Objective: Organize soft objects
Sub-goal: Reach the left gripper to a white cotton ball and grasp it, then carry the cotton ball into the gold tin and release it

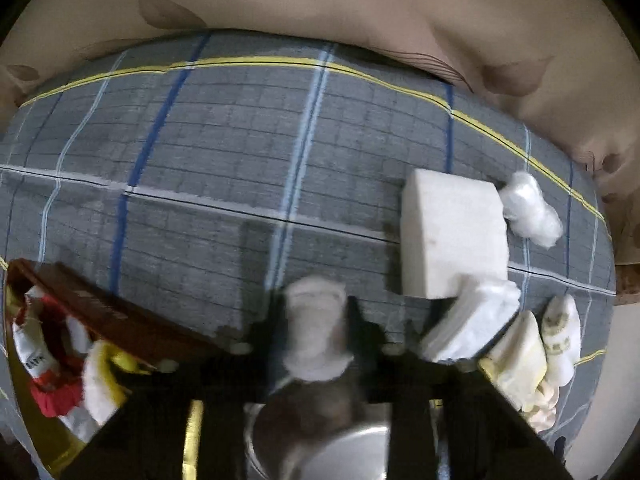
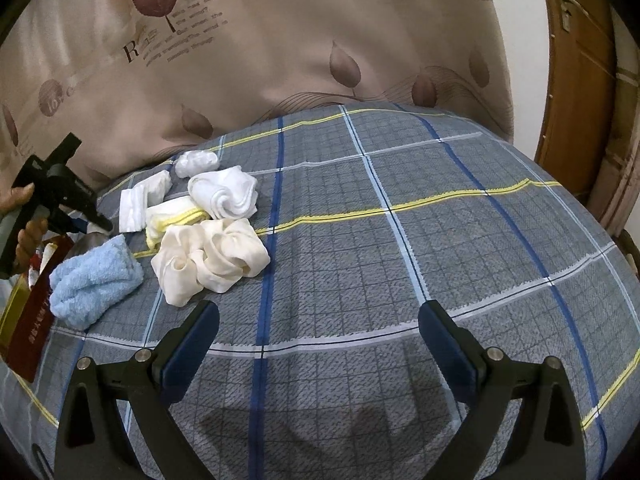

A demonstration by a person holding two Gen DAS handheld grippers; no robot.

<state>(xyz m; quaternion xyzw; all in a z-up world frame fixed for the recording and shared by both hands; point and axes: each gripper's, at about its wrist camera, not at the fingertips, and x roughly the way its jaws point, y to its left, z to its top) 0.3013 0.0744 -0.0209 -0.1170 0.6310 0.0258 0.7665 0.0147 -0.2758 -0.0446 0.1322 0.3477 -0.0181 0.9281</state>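
Note:
My left gripper (image 1: 316, 332) is shut on a white rolled cloth (image 1: 316, 336), held above a metal bowl (image 1: 320, 444). To its right on the plaid bed lie a white foam block (image 1: 452, 236), a white wad (image 1: 530, 208), a folded white cloth (image 1: 476, 324) and yellow-trimmed socks (image 1: 520, 356). My right gripper (image 2: 320, 344) is open and empty above the plaid bedsheet (image 2: 400, 260). In its view a pile of soft items lies at left: a cream cloth (image 2: 212, 258), a white rolled sock (image 2: 224, 194), a light blue towel (image 2: 94, 280). The left gripper (image 2: 102, 224) shows at far left.
A red-brown box (image 1: 100, 312) holding red, white and yellow items sits at the left; it also shows in the right wrist view (image 2: 32, 320). A beige leaf-print curtain (image 2: 240, 60) hangs behind the bed. A wooden door (image 2: 580, 80) stands at right.

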